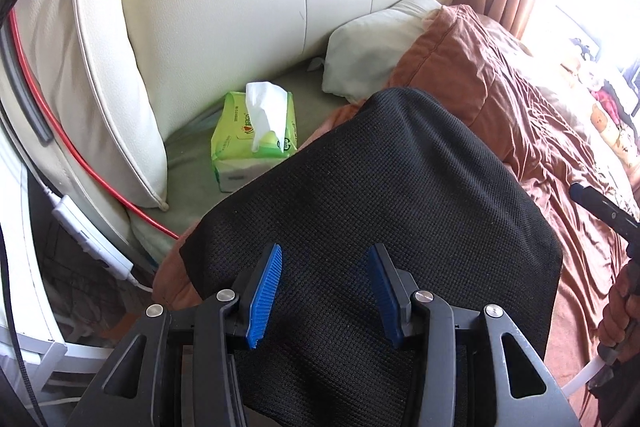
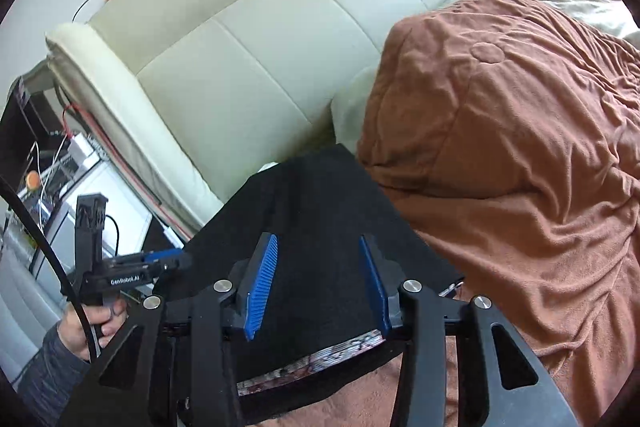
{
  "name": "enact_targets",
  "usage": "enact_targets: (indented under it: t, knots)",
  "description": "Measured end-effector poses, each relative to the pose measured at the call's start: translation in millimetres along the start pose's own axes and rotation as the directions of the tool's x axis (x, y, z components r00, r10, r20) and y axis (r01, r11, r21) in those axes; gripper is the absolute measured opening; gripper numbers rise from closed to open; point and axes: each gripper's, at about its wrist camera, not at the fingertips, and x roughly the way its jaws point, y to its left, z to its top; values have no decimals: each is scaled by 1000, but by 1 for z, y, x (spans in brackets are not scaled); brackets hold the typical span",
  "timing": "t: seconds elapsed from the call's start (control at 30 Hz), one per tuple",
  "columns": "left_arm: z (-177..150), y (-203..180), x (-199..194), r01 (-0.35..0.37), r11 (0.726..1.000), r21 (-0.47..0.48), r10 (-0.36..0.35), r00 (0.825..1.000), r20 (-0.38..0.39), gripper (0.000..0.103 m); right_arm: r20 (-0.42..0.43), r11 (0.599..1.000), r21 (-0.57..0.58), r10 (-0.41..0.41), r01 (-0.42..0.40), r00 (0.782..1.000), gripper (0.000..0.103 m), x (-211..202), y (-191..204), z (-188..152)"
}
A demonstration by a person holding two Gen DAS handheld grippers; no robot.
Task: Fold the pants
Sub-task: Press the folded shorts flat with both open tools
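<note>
On the bed (image 1: 560,163), under a rumpled brown quilt (image 2: 520,155), the black pants (image 1: 380,187) lie as a flat folded slab near the near edge, a patterned waistband (image 2: 320,359) showing at their lower end; behind them stands the cream padded headboard (image 1: 224,7), the largest thing in view; a brown pillow (image 1: 452,67) and a white pillow (image 1: 372,43) crowd the far end of the pants, the brown one just beside their corner; a green tissue pack (image 1: 256,139) sits on the sheet by the headboard, just beside the pants' left edge; a red cable (image 1: 80,155) and a white power strip (image 1: 92,239) hang off the bed's side. The left hand-held gripper (image 1: 326,291) hovers over the pants, jaws apart, grasping nothing; the right hand-held gripper (image 2: 318,283) likewise stands released above the cloth, its blue pads (image 2: 262,287) clear of it.
</note>
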Motion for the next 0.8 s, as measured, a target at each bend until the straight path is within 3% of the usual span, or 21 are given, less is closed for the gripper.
enact_targets:
  t: [0.27, 0.33, 0.4, 0.57, 0.8]
  knots:
    - [15, -5, 7, 7, 1000, 12, -7, 1000, 13, 47, -72, 992, -125, -38, 29, 997, 40, 35, 34, -14]
    - [20, -8, 8, 9, 1000, 20, -9, 1000, 17, 47, -102, 986, -154, -77, 61, 992, 35, 44, 36, -21]
    - [22, -8, 14, -9, 1000, 29, 9, 1000, 5, 47, -129, 982, -165, -116, 94, 985, 27, 57, 31, -25]
    - [15, 5, 37, -70, 998, -11, 69, 995, -66, 47, -139, 985, -138, -119, 100, 983, 27, 55, 21, -38]
    - [0, 15, 29, -126, 992, -27, 124, 989, -76, 47, -189, 983, -145, -136, 109, 973, 27, 45, 15, -43]
